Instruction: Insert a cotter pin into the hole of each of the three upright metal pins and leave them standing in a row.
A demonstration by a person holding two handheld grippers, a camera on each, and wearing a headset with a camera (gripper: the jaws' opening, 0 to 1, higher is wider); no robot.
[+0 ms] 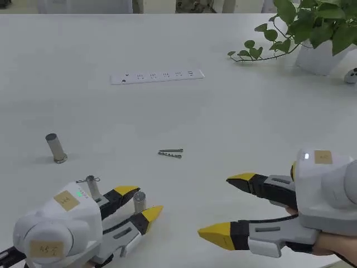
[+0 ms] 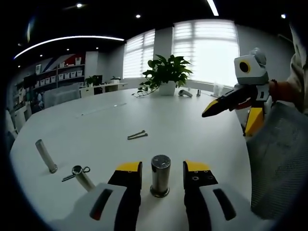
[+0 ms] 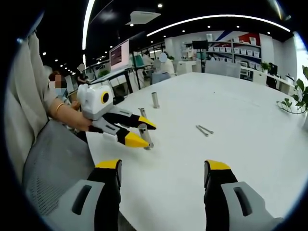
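Your left gripper (image 1: 144, 200) holds released fingers (image 1: 127, 191) astride a grey upright pin (image 2: 160, 174), gaps both sides in the left gripper view; its neighbour (image 1: 93, 191) carries a cotter pin (image 1: 89, 180). Your right gripper (image 1: 215, 205) gapes.

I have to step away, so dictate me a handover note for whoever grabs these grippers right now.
Left gripper: open, jaws either side of one upright metal pin, not gripping.
Right gripper: open, empty.
Done: the neighbouring pin has a cotter pin through it.
Left: the pin between the jaws and the far pin need theirs; two loose cotter pins lie on the table. Then stand all three in a row.
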